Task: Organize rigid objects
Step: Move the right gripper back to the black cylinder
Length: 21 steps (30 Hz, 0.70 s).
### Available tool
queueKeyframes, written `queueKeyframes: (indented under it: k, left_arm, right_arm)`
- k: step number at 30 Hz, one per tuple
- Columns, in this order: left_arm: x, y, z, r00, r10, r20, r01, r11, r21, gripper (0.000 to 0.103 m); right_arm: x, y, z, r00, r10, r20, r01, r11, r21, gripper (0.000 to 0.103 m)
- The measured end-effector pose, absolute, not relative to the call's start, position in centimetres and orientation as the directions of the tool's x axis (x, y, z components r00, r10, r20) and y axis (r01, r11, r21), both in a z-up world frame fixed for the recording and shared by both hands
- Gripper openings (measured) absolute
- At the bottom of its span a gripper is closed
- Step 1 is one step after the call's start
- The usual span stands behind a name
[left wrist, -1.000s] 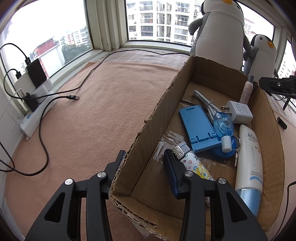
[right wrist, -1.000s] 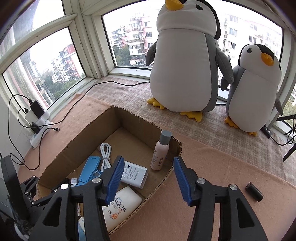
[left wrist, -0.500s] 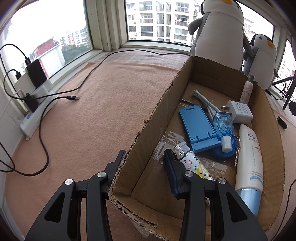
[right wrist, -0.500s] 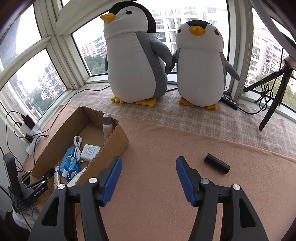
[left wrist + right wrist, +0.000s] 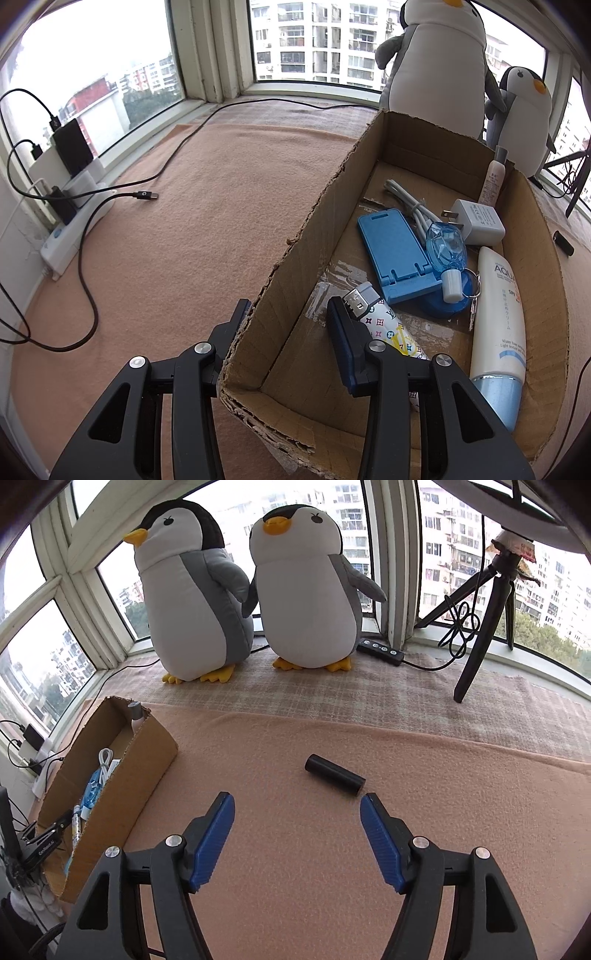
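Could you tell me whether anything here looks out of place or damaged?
Yes. A black cylinder lies alone on its side on the blanket, outside the cardboard box that holds the other items. The box's near edge is ragged and torn, and the open left gripper straddles its wall.

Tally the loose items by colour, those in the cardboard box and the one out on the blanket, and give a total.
Blue: 3 (phone stand, small clear bottle, round case)
White: 3 (charger plug, cable, sunscreen tube)
Pink: 1 (lotion bottle)
Patterned: 1 (lighter)
Black: 1 (cylinder, on the blanket)
Total: 9
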<state>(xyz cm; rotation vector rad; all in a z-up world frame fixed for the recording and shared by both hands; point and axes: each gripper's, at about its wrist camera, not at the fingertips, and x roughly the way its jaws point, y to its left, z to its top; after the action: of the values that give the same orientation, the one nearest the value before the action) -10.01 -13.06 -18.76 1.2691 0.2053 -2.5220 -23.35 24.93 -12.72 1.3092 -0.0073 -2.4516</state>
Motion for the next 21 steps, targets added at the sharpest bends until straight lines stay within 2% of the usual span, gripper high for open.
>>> queueKeyframes:
  k: [21]
  left_arm:
    - [-10.0, -13.0, -18.7, -0.551, -0.235, -0.801, 0.338, -0.94, 0.043, 0.041]
  right_arm:
    - [-28.5, 25.7, -16.0, -0.418, -0.363, -0.833, 0.41, -0.893, 0.183, 0.067]
